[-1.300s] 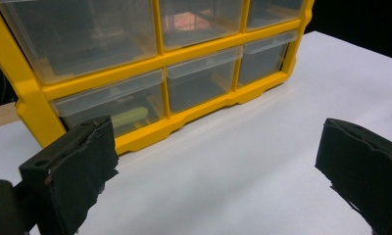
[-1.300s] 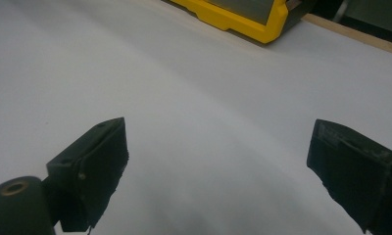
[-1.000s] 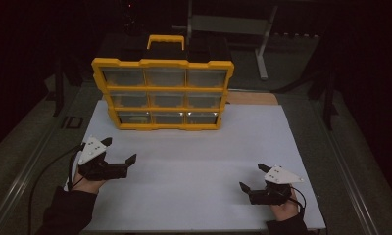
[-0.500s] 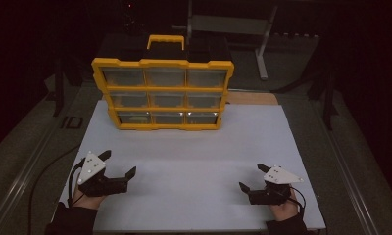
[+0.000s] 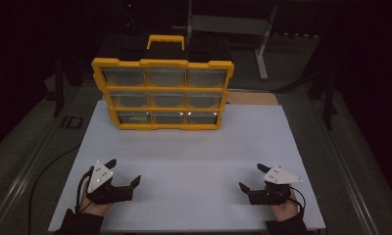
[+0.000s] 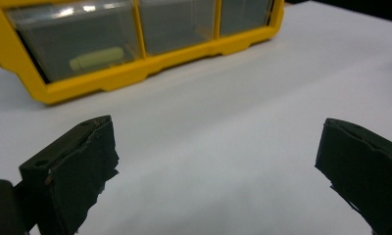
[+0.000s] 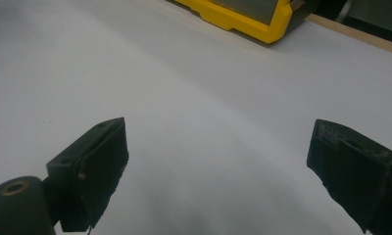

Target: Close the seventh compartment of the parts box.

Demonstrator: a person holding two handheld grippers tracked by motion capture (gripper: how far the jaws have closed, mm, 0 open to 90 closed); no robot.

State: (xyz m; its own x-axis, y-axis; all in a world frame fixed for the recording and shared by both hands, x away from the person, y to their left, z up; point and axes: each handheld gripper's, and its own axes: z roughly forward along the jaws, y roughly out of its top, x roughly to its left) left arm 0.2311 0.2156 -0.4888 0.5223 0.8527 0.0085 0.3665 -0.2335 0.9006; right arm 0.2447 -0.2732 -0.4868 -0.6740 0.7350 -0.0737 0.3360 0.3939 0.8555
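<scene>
the organizer [image 5: 162,94] stands upright at the far end of the white mat [image 5: 194,161], well apart from both grippers. it's rigid yellow plastic, likely bulky but not fragile; the top handle [image 5: 166,41] looks like the best hold. nine clear drawers in three rows. left gripper [image 5: 122,172] and right gripper [image 5: 252,177] rest near the mat's front edge, jaws spread, empty.
</scene>
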